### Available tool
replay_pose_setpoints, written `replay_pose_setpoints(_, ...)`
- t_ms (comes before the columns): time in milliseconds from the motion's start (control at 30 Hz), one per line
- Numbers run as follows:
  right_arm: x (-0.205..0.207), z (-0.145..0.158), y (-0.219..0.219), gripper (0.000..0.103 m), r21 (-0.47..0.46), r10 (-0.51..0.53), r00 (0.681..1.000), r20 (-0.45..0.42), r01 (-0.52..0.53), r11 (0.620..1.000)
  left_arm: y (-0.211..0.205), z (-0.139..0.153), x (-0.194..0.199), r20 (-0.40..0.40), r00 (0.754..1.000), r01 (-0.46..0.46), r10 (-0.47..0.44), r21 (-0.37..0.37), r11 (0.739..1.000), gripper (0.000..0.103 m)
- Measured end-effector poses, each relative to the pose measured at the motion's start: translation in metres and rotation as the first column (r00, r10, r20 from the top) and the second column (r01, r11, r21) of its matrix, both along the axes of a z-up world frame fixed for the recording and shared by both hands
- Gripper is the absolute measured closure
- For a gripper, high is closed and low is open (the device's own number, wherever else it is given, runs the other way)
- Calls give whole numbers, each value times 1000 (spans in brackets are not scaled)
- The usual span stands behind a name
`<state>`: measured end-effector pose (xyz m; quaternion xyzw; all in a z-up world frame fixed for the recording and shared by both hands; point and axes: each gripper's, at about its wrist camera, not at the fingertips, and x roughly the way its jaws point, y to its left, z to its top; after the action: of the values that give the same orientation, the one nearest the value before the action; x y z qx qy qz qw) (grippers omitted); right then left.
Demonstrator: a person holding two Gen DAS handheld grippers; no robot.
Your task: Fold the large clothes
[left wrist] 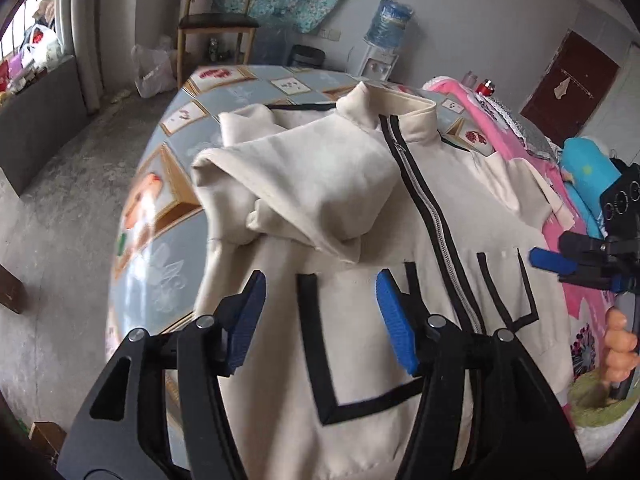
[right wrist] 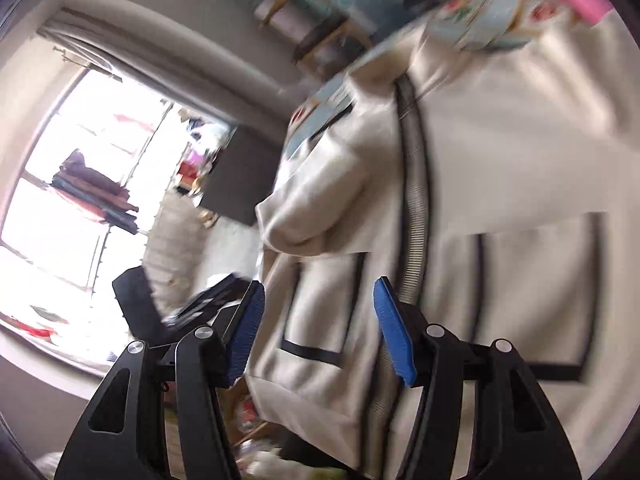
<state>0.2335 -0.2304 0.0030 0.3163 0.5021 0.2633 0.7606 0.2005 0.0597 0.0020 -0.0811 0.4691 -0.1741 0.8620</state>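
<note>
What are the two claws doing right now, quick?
Left claw: open, holding nothing, over the cream jacket.
Right claw: open, holding nothing, by the same jacket.

Your left wrist camera looks forward and down along the left gripper, close above the cream zip-up jacket spread on the patterned tablecloth. It faces toward the collar end, with the wooden chair and water dispenser at the far wall beyond. At its right edge you catch the right gripper.

Your right wrist camera sits just as near, rolled and blurred, looking along the right gripper across the same jacket toward the bright window.

Both views share the zipper and the black-trimmed pockets.
</note>
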Motion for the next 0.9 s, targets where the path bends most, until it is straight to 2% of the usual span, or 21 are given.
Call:
replay_pose_setpoints(100,32,-20,29,47,4,24,998,-63,-24,1000,-23,-19,31,-36,999,8,-7,26,1000,51)
replay_pose_setpoints(133,36,-25,32,47,3,25,997,-73,-25,1000,-30,-24,38,-31,999,9,-7,47,999,73)
replay_pose_setpoints(167,39,-29,35,47,-3,25,996,-82,-25,1000,-33,-27,44,-37,999,9,-7,53,999,86)
replay_pose_setpoints(200,41,-31,35,47,-11,23,996,-83,-24,1000,-35,-28,48,-46,999,20,-18,36,999,92)
replay_pose_setpoints(267,44,-30,32,47,-33,12,998,-64,-14,999,-34,-16,50,-24,999,38,-39,-21,999,97)
replay_pose_setpoints(333,40,-29,26,47,-62,-13,999,-32,11,998,-26,8,54,-2,998,67,-69,-167,984,98)
replay_pose_setpoints(367,41,-30,20,47,-69,-29,999,-29,27,997,-20,23,58,4,997,76,-77,-267,961,98)
replay_pose_setpoints(400,41,-32,13,47,-66,-42,999,-29,40,997,-14,38,62,20,996,87,-85,-371,924,98)
replay_pose_setpoints(433,40,-33,3,47,-55,-58,998,-29,56,997,-6,56,65,53,995,101,-86,-471,876,98)
replay_pose_setpoints(467,39,-34,-2,47,-49,-72,997,-28,71,996,-1,69,66,82,993,115,-85,-536,837,98)
replay_pose_setpoints(500,38,-34,-8,47,-42,-88,996,-26,87,995,6,80,67,111,990,137,-87,-612,779,98)
replay_pose_setpoints(533,37,-33,-13,47,-35,-104,994,-21,103,994,9,87,67,128,988,151,-88,-660,736,98)
replay_pose_setpoints(567,34,-33,-18,47,-30,-115,993,-16,114,993,12,91,66,141,987,158,-83,-687,709,98)
replay_pose_setpoints(600,32,-33,-24,47,-20,-129,992,-9,129,991,12,93,62,151,985,162,-80,-684,712,98)
replay_pose_setpoints(633,28,-33,-31,47,-15,-150,989,-5,150,989,10,92,57,156,984,165,-80,-664,729,98)
replay_pose_setpoints(700,18,-32,-44,47,-27,-189,982,9,190,982,-2,80,43,144,984,174,-108,-598,782,98)
replay_pose_setpoints(733,14,-33,-49,47,-30,-207,978,16,207,978,-4,71,37,123,985,168,-118,-591,789,98)
replay_pose_setpoints(800,5,-38,-62,47,-30,-239,971,-1,239,971,-6,46,28,50,989,139,-137,-615,776,98)
replay_pose_setpoints(900,-8,-46,-68,47,-36,-259,965,-34,257,966,-3,14,17,-34,993,68,-111,-608,791,98)
